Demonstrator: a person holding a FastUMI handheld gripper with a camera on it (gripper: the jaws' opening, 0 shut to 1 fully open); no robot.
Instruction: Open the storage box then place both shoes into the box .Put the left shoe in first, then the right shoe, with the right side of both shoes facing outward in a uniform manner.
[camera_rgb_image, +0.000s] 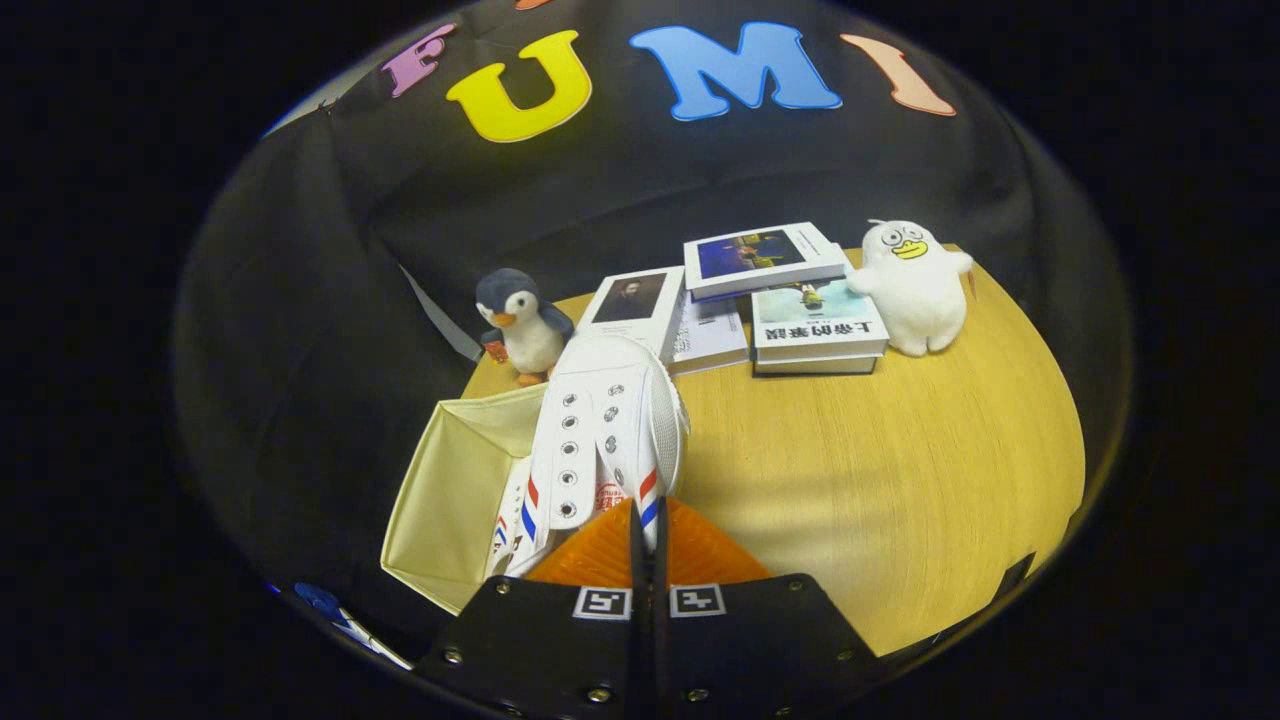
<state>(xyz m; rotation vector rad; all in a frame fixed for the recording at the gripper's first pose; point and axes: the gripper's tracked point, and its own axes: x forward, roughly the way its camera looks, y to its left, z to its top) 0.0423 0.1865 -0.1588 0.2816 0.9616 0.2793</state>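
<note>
We see the gripper (648, 530) with its fingers pressed nearly together, clamped on the rim of a white shoe (605, 440) held up just ahead of them. Beside it, the open storage box (450, 490) holds another shoe (512, 525) on the wooden table (880, 480). Beyond sit a penguin toy (520, 325), stacked books (770, 295) and a white plush (912, 285).

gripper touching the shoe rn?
Touching. In the gripper view the jaws of the gripper are closed on the rear edge of the white shoe, no gap showing, holding it above the open storage box.
</note>
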